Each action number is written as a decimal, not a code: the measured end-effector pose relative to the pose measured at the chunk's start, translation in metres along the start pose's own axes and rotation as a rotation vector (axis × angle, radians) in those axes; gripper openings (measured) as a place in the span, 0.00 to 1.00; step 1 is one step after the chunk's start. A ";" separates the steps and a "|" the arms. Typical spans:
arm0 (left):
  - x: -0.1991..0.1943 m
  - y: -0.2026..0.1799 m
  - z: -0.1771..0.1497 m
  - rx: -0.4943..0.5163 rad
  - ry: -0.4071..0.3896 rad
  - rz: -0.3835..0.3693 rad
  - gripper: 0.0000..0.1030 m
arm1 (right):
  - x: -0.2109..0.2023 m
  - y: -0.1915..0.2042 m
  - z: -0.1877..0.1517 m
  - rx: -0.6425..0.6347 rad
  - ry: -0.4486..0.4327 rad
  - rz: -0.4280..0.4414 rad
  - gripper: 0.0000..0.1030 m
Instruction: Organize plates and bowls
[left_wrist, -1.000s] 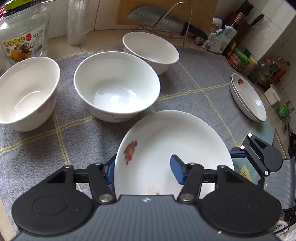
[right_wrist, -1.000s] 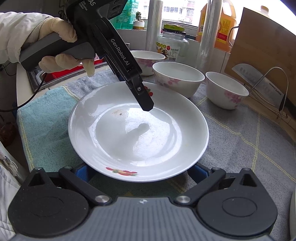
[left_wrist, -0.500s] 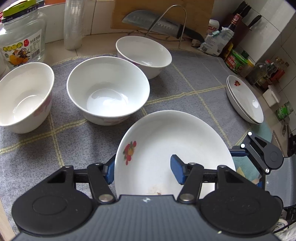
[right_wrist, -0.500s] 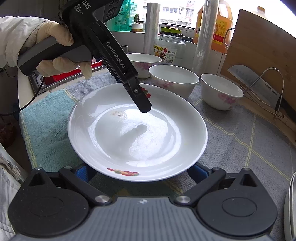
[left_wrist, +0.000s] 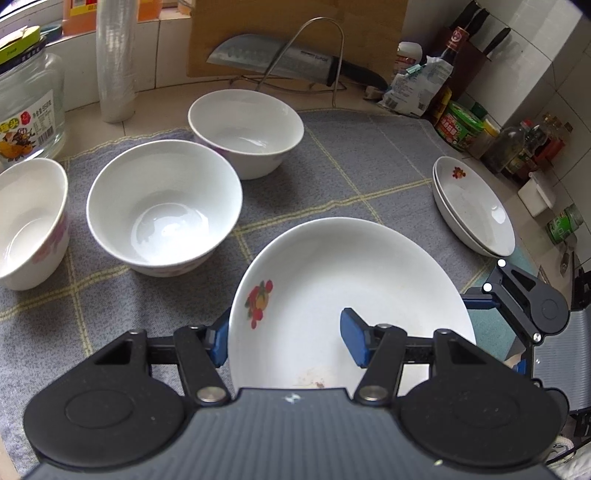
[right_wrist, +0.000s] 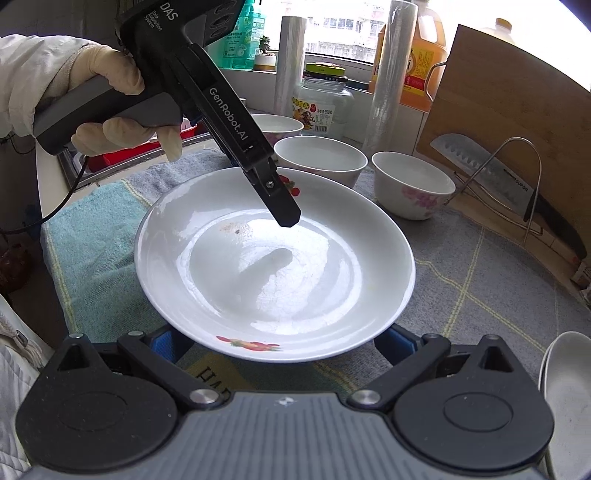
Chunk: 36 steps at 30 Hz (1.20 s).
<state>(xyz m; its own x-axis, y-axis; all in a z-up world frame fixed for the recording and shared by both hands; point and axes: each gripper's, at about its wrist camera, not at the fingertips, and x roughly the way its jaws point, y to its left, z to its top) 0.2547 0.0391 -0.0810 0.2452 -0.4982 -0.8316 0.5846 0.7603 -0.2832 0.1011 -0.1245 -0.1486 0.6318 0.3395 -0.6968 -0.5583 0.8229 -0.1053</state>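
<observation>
Left hand-held gripper (left_wrist: 286, 341) clamped on the near rim of a white flowered plate (left_wrist: 351, 288), one blue pad beneath, the other on top. Right hand-held gripper (right_wrist: 284, 345) under the plate's opposite edge, blue pads wide apart to either side, grip impossible to tell. Plate held between the two, above the grey checked cloth (left_wrist: 351, 173) on the worktop. Gloved hand (right_wrist: 118, 107) around the left handle. Farther off, three white bowls (left_wrist: 162, 206) in a row; to the right, stacked plates (left_wrist: 472, 206). Behind, a cleaver (left_wrist: 273, 62) on a wire rack.
</observation>
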 end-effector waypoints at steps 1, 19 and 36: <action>0.001 -0.005 0.002 0.005 -0.003 0.001 0.56 | -0.003 -0.003 -0.001 -0.002 -0.001 -0.004 1.00; 0.024 -0.092 0.045 0.099 -0.036 -0.031 0.56 | -0.063 -0.061 -0.029 0.005 -0.013 -0.104 1.00; 0.092 -0.192 0.107 0.271 -0.013 -0.133 0.57 | -0.112 -0.131 -0.078 0.125 0.020 -0.275 1.00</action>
<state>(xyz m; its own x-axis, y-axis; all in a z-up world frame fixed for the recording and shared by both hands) 0.2481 -0.1977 -0.0519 0.1615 -0.5930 -0.7888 0.7970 0.5497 -0.2501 0.0615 -0.3060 -0.1126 0.7388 0.0886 -0.6681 -0.2967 0.9328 -0.2044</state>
